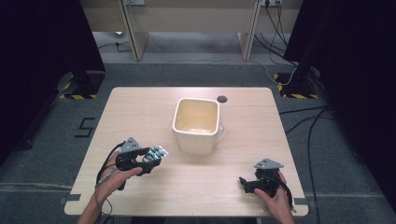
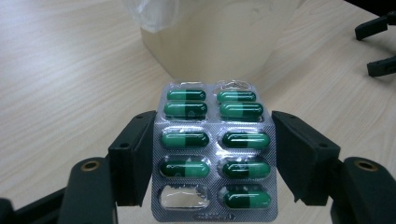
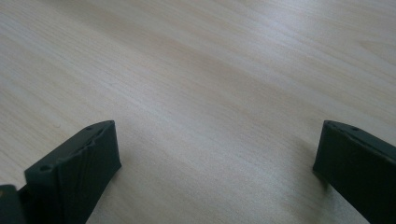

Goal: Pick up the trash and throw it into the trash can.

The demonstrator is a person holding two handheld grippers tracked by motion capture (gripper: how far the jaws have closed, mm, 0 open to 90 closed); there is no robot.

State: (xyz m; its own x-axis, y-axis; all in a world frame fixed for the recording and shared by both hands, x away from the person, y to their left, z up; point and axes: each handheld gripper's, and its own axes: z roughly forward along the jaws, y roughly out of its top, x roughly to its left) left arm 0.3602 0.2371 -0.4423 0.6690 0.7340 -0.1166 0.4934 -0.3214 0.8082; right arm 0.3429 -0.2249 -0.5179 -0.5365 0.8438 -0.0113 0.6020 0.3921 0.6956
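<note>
At 7 o'clock from the cream plastic bin (image 1: 196, 122), left gripper (image 1: 150, 156) clamped a silver blister pack of green capsules (image 2: 214, 151); right gripper (image 1: 243, 182) sat wide open

The blister pack (image 2: 215, 154) is crinkled silver foil under glossy clear plastic bubbles holding shiny green capsules. At its twelve o'clock, the bin (image 1: 196, 125) looks like smooth matt cream plastic, on a table (image 1: 140, 112) of pale matt wood grain.

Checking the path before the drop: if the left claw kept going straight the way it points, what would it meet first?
Most likely the cream bin. The left claw, shut on the blister pack of green capsules, points at the bin's near wall, with bare table between. Depth is unclear, so the gap is hard to judge.
</note>
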